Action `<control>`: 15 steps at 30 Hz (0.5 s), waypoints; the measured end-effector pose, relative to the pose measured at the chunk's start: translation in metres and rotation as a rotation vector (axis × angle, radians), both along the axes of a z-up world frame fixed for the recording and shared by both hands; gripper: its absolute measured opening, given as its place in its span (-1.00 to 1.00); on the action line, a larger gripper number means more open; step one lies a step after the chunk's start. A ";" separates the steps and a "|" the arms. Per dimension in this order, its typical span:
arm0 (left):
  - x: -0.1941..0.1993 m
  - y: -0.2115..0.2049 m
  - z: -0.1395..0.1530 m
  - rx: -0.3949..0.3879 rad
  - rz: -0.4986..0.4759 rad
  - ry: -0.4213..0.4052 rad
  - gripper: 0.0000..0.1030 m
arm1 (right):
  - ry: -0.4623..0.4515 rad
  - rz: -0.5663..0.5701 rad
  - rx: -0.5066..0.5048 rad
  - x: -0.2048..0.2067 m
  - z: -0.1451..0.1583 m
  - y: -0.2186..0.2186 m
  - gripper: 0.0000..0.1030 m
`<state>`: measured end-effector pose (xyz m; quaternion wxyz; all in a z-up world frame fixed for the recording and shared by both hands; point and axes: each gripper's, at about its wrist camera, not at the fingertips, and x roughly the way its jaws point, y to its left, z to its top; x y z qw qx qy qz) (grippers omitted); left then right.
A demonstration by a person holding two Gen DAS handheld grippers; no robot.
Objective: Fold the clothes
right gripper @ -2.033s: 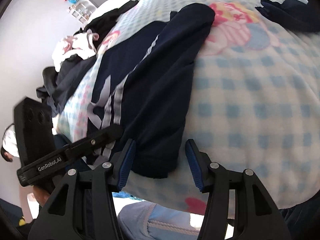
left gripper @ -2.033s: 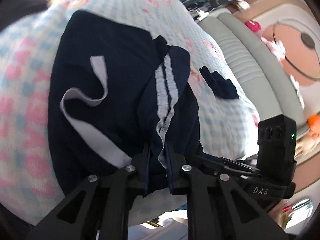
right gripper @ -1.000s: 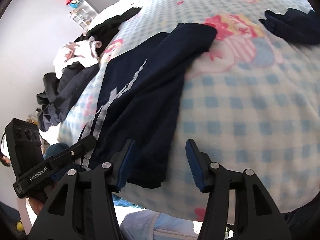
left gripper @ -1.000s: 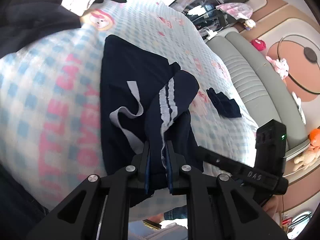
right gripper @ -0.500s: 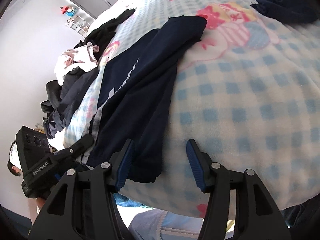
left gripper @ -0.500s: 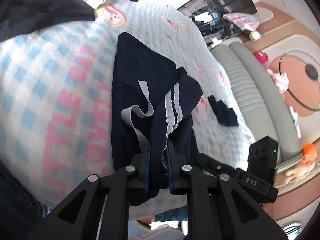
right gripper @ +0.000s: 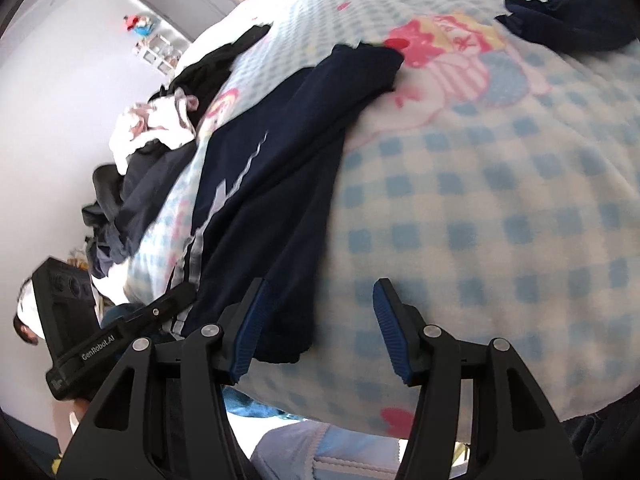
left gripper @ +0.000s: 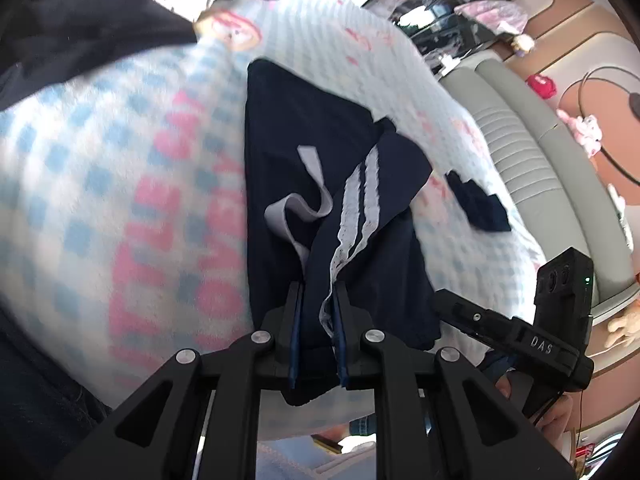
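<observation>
A dark navy garment with white stripes and a white band lies on a blue-and-pink checked blanket. My left gripper is shut on the navy garment's striped edge and holds a fold of it raised. In the right wrist view the same garment runs from the near edge to the far middle. My right gripper is open, its left finger beside the garment's near corner and its right finger over bare blanket.
A small dark cloth lies on the blanket to the right; it also shows at the far right. A heap of dark and white clothes sits at the bed's left. A grey padded headboard is at right.
The left gripper has kept its hold on the striped edge and pulled back toward the bed's near side. The right gripper stays open by the garment's near corner.
</observation>
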<state>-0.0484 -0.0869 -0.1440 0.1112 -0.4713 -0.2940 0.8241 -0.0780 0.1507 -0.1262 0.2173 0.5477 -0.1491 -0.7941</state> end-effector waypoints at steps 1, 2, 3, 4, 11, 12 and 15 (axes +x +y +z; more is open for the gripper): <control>0.000 -0.001 -0.001 -0.007 0.003 -0.005 -0.69 | -0.005 0.007 0.026 0.000 -0.003 -0.003 0.08; 0.000 -0.001 -0.001 -0.014 0.007 -0.010 -0.68 | -0.008 0.009 0.041 0.000 -0.006 -0.004 0.08; 0.001 -0.002 -0.002 -0.021 0.011 -0.013 -0.67 | -0.010 0.006 0.046 0.000 -0.007 -0.003 0.05; 0.002 -0.003 0.000 -0.027 0.019 -0.007 -0.67 | -0.014 -0.002 0.038 0.000 -0.008 -0.001 0.04; 0.011 -0.019 0.015 0.054 0.080 0.083 -0.39 | -0.014 -0.030 -0.130 -0.004 -0.001 0.012 0.08; 0.010 -0.019 0.011 0.063 0.081 0.056 -0.39 | -0.009 -0.020 -0.112 -0.004 0.000 0.009 0.08; 0.009 -0.017 0.002 0.087 0.060 0.007 -0.39 | -0.034 0.000 -0.096 -0.004 -0.007 0.003 0.09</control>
